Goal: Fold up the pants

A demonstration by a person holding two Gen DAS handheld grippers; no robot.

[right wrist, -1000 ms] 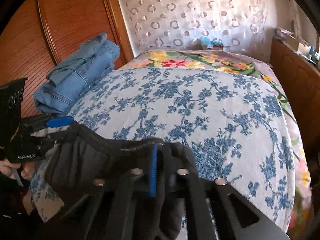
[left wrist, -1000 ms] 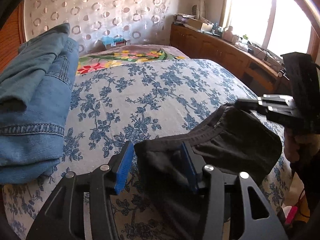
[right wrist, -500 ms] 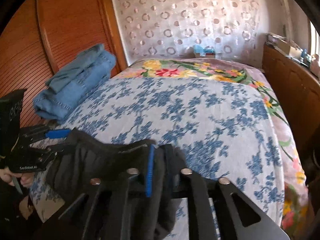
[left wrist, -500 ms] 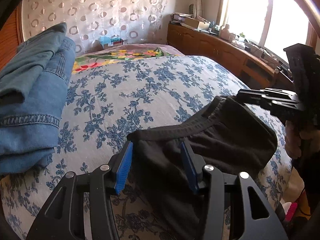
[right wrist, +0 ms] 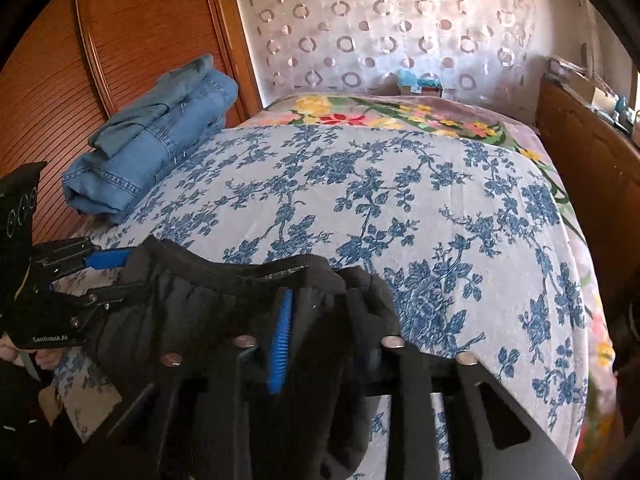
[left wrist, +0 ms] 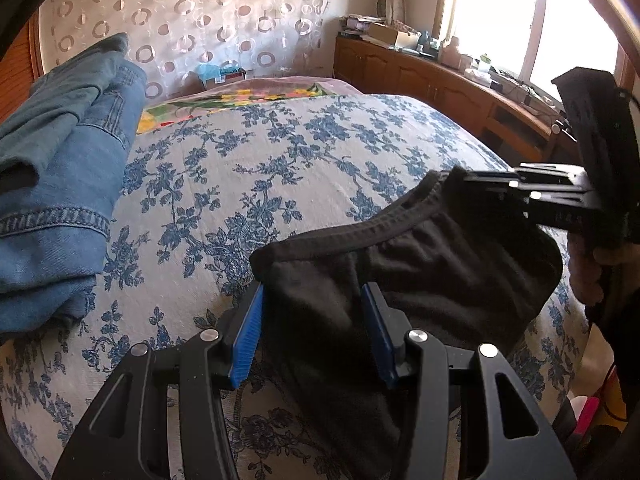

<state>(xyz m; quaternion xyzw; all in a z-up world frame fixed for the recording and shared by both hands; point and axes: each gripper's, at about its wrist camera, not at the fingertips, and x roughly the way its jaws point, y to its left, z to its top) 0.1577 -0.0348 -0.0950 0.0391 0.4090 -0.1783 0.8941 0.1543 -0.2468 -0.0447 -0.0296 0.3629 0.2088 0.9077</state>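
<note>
Black pants point(left wrist: 440, 264) hang by the waistband between my two grippers, over the near edge of the bed point(left wrist: 260, 168). My left gripper point(left wrist: 314, 332) is shut on a thick bunch of the fabric at the left waist corner, its blue pads point(left wrist: 248, 336) set well apart. From the right wrist view the left gripper point(right wrist: 116, 276) is at the far left, on the pants point(right wrist: 208, 304). My right gripper point(right wrist: 324, 320) has the other waist end bunched between its fingers, and its jaws are closing. In the left wrist view the right gripper point(left wrist: 472, 184) bites the waistband.
Folded blue jeans point(left wrist: 60, 184) lie on the bed's left side, next to a wooden wardrobe point(right wrist: 80, 80). A flowered blanket point(right wrist: 360, 114) covers the far end. A wooden cabinet point(left wrist: 440, 84) with clutter runs under the window on the right. A hand point(left wrist: 588, 276) holds the right gripper.
The gap between the right gripper's fingers is wider than a second ago, with fabric still in it. Both hands and the pants have barely shifted.
</note>
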